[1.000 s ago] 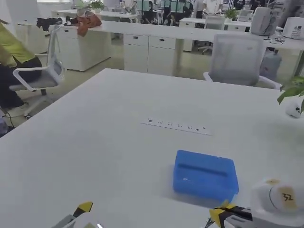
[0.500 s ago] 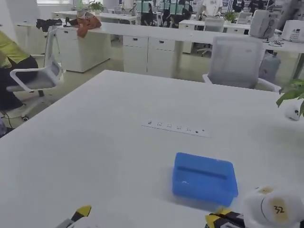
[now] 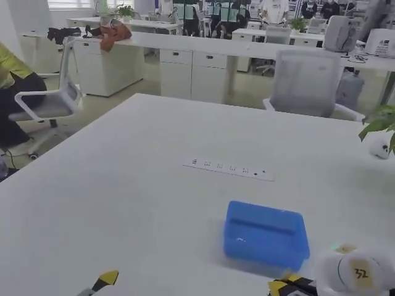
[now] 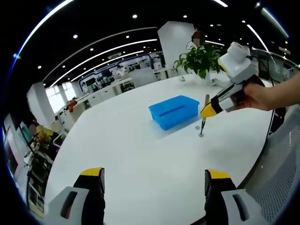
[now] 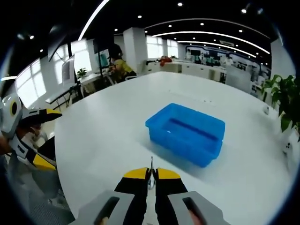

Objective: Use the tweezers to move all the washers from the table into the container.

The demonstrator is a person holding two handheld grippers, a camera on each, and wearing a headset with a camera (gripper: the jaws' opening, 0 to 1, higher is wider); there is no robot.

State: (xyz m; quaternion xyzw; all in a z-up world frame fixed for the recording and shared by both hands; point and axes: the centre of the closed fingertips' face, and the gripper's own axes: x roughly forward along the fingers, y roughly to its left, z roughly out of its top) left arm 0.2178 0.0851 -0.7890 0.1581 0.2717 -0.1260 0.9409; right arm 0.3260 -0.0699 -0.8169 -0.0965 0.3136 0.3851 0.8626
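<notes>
Right tongs [image 5: 151, 174] with tweezers [image 4: 203, 124] tip-down near container [image 4: 173, 111]

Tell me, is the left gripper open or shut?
Open. In the left gripper view, the yellow-tipped fingers of the left gripper stand wide apart, with nothing but bare white table between them.

I read the surface [image 3: 123, 203] as open across its left and near-centre areas; a hand-held gripper passes freely there. The blue container [image 3: 265, 234] occupies the near right, top open and reachable from above. A low socket strip [image 3: 229, 168] lies beyond it, well apart. The right hand-held gripper [image 4: 209, 110], clamped on the tweezers [image 4: 202, 124], stands near the container's near right corner, obstructing that approach. A plant [image 3: 378, 120] overhangs the far right edge.
</notes>
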